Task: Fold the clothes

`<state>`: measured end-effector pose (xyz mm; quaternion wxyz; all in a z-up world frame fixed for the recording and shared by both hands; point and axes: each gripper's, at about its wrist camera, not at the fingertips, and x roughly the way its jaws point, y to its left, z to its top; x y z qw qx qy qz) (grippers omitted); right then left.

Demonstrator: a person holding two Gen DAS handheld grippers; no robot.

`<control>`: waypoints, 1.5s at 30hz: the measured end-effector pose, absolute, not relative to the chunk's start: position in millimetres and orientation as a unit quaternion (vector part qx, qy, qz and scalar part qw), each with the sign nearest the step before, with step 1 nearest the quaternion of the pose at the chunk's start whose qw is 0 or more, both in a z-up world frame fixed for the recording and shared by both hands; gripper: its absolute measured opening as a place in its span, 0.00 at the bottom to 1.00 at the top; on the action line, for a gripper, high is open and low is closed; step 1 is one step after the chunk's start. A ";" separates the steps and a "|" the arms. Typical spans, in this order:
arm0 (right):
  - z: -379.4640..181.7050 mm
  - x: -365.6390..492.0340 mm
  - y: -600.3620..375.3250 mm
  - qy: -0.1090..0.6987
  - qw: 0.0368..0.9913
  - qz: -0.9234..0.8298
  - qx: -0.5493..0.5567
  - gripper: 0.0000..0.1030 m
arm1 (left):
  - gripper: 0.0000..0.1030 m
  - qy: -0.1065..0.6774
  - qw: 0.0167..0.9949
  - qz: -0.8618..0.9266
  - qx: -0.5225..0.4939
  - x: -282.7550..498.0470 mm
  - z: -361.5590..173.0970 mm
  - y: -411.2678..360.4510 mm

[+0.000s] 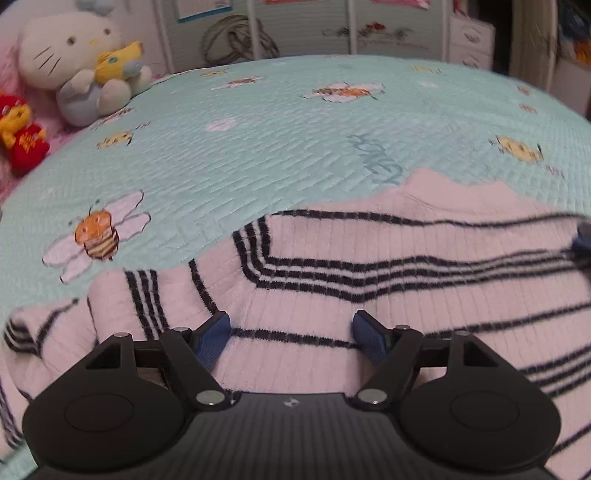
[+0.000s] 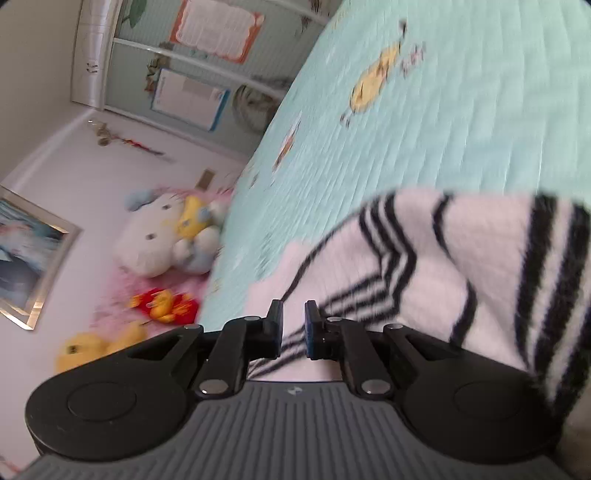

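A pink ribbed sweater with dark stripes lies on the mint bee-print quilt; one sleeve is bent over at the left. My left gripper hovers just over the sweater's near part, its blue pads wide apart and open, with nothing pinched. My right gripper is rolled sideways with its jaws nearly together, and a bunched fold of the sweater runs into the narrow gap. Its stripes converge there. In the left wrist view, the right gripper's tip shows at the sweater's right edge.
Plush toys sit by the pillow end: a white cat and a red-and-yellow toy. Beyond the quilt's far edge stand a white metal bed rail and drawers. Bare quilt stretches beyond the sweater.
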<state>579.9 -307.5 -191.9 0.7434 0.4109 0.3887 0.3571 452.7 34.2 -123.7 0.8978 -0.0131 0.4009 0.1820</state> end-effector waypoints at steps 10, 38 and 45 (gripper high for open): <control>-192.9 595.9 -319.6 0.357 0.785 0.290 0.414 0.14 | 0.75 0.382 0.902 0.185 -0.077 472.8 -136.2 61.4; -168.0 596.8 -290.3 0.308 0.872 0.226 0.306 0.40 | 0.94 0.364 0.913 0.182 -0.038 479.4 -132.0 2.2; -185.5 605.8 -301.6 0.331 0.860 0.214 0.326 0.16 | 0.85 0.322 0.932 0.165 -0.002 484.0 -109.3 -4.9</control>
